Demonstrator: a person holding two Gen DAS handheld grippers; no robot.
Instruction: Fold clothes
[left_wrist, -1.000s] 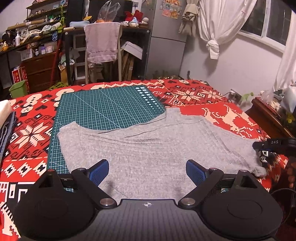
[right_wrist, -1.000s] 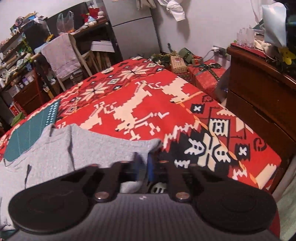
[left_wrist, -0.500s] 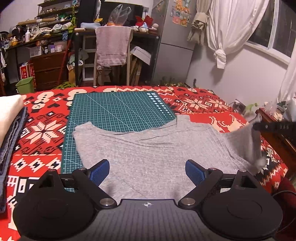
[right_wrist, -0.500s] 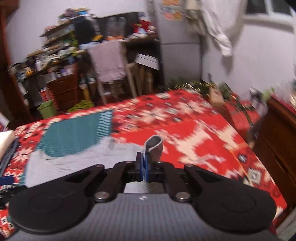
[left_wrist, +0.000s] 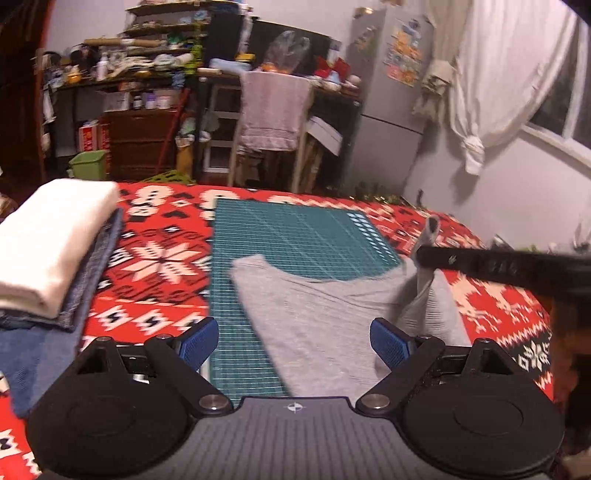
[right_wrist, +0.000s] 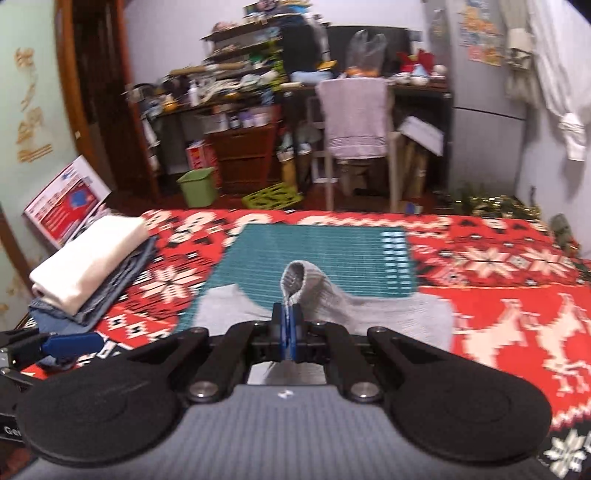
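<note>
Grey ribbed knit, the sweater lay spread across the near half of the green cutting mat and onto the red, white and black patterned blanket that covered the bed. One sleeve was lifted off the surface: its cuff stood up in a loop above the right gripper, whose blue pads were pressed together on the fabric just below the cuff, jaws fully closed on it. In the left wrist view that same gripper showed as a dark bar coming in from the right edge, with the raised sleeve hanging from it in a ridge above the body of the garment. The left gripper hovered low over the sweater's near edge, its two blue pads set wide apart with mat and grey knit visible between them, holding nothing. To the left of the mat, on the blanket, sat a stack of folded clothes, a cream piece on top of denim. Beyond the bed stood a chair draped with a pinkish-grey knit, a cluttered desk and shelves, a green bin on the floor, a grey refrigerator and a knotted white curtain by the window. Both views were motion-blurred.
</note>
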